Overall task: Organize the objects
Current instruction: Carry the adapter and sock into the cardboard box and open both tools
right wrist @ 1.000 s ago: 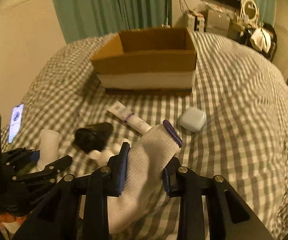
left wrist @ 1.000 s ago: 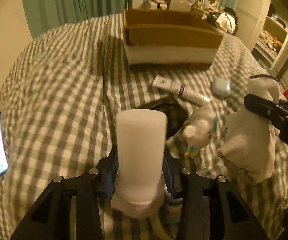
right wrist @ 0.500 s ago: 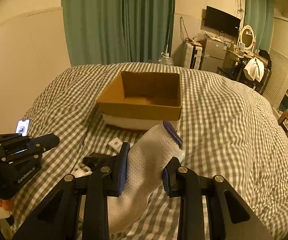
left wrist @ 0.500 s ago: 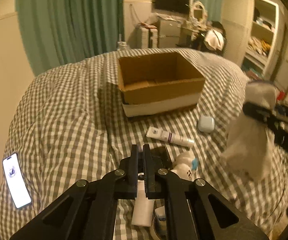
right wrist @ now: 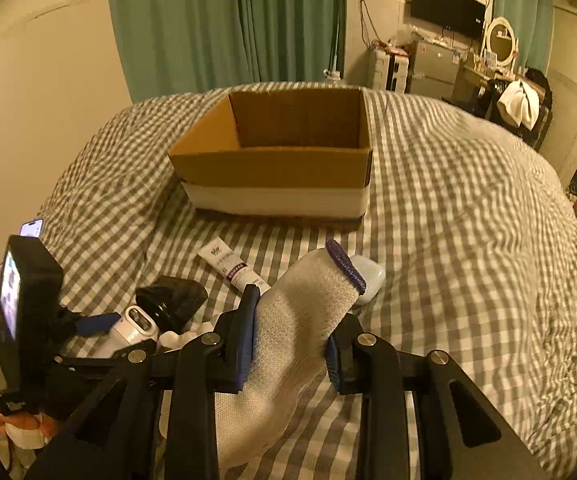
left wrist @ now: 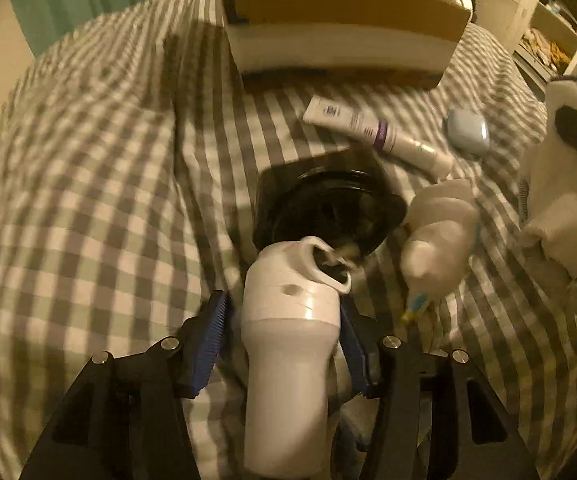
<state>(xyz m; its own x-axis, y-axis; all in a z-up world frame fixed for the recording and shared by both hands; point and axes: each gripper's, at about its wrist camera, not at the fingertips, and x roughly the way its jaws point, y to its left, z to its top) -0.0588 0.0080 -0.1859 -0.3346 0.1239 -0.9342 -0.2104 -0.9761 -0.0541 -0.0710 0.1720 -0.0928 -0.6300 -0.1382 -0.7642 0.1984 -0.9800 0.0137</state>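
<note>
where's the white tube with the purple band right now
The white tube with the purple band lies on the checked bedspread in front of the cardboard box, between the black round object and the pale blue case.

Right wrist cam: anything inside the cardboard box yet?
No. The cardboard box shows only bare brown inner walls, while the sock sits in the right gripper above the checked bedspread.

The box (right wrist: 272, 160) sits on the bed (right wrist: 468, 240), at the back. In front of it lie a tube (right wrist: 232, 268) and, to its right, a small case (left wrist: 467, 131). A bottle (left wrist: 292, 344) lies nearest, just in front of a dark bowl (left wrist: 328, 208).
</note>
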